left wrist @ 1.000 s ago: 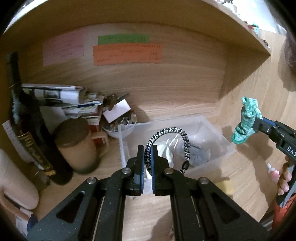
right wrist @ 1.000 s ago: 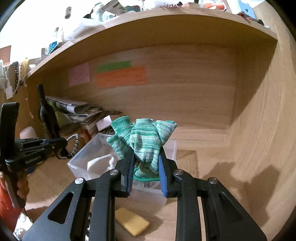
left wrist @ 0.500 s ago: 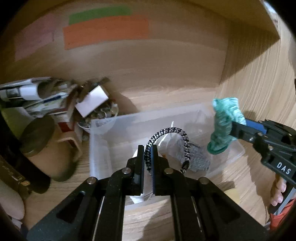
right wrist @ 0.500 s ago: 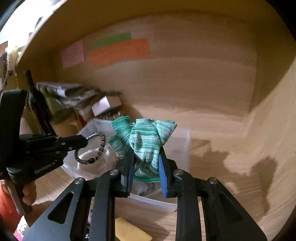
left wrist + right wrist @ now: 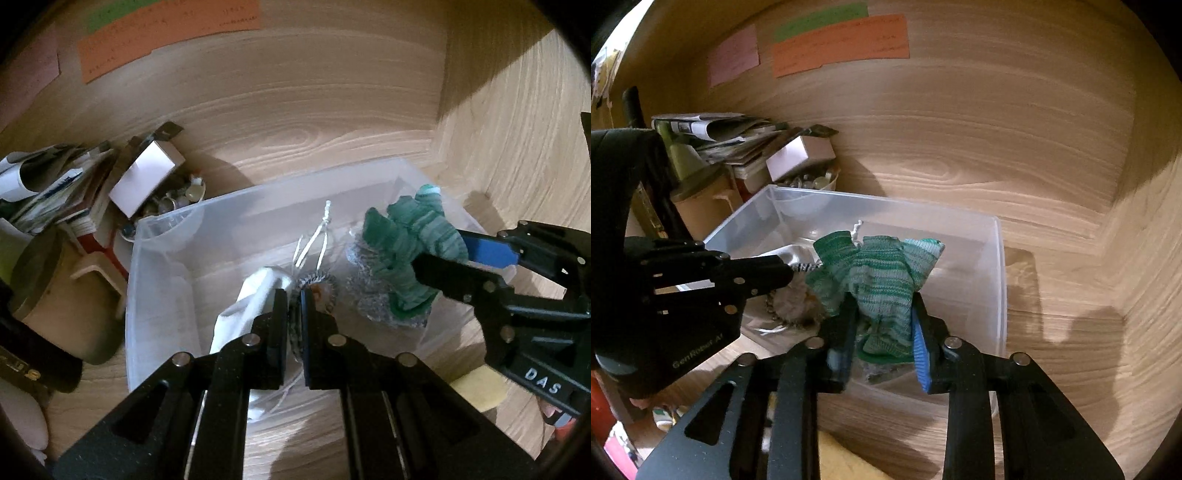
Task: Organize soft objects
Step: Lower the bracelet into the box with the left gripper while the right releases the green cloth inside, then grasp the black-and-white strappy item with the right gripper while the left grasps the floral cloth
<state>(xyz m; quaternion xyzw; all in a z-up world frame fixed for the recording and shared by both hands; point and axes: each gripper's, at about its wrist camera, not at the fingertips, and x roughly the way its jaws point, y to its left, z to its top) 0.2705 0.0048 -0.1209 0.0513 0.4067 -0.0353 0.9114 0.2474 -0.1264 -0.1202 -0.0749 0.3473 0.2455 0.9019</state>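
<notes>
A wooden back wall (image 5: 960,110) fills the upper frame, with a pink note (image 5: 733,55), a green note (image 5: 820,20) and an orange note (image 5: 842,44) stuck at upper left. A wooden side wall (image 5: 1145,258) stands at right. Warm light falls on the light-wood tabletop (image 5: 1052,288), with dark shadows at lower right.

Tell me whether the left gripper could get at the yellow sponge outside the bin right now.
Probably not. The left gripper is shut on the speckled cord loop down inside the clear bin, and the right gripper sits between it and the yellow sponge.
</notes>
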